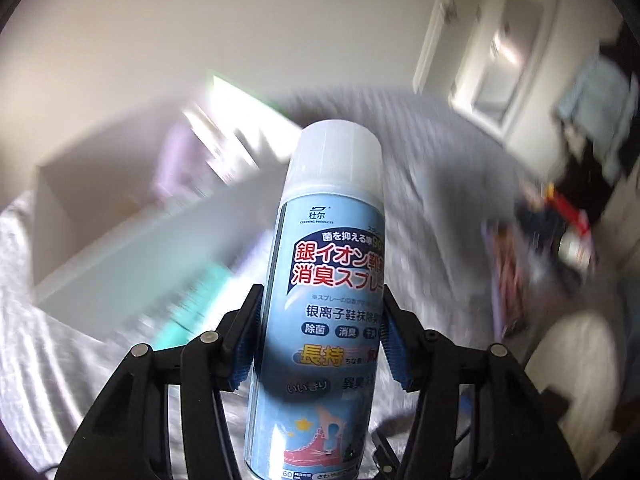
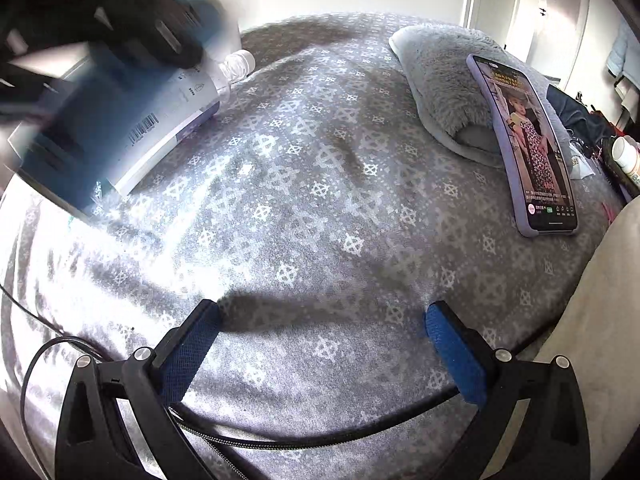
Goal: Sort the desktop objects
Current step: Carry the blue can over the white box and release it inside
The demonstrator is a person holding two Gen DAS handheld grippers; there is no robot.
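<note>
The left claw [image 1: 320,336] squeezes the spray can [image 1: 320,280] up in the air near the white box [image 1: 92,216]. The right claw [image 2: 324,344] is wide apart, holding nothing. The phone [image 2: 528,148], far from the box, probably needs sorting too.

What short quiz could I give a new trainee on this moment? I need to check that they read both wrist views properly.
1. True or false: the left gripper is clamped on the spray can.
2. What rests partly on the fluffy grey pillow?
A. a phone
B. a mug
C. a book
3. Fill in: the right gripper is ____ and holds nothing.

Key: 1 true. 2 A, the phone in a lilac case. 3 open, above the patterned grey bedsheet.
</note>
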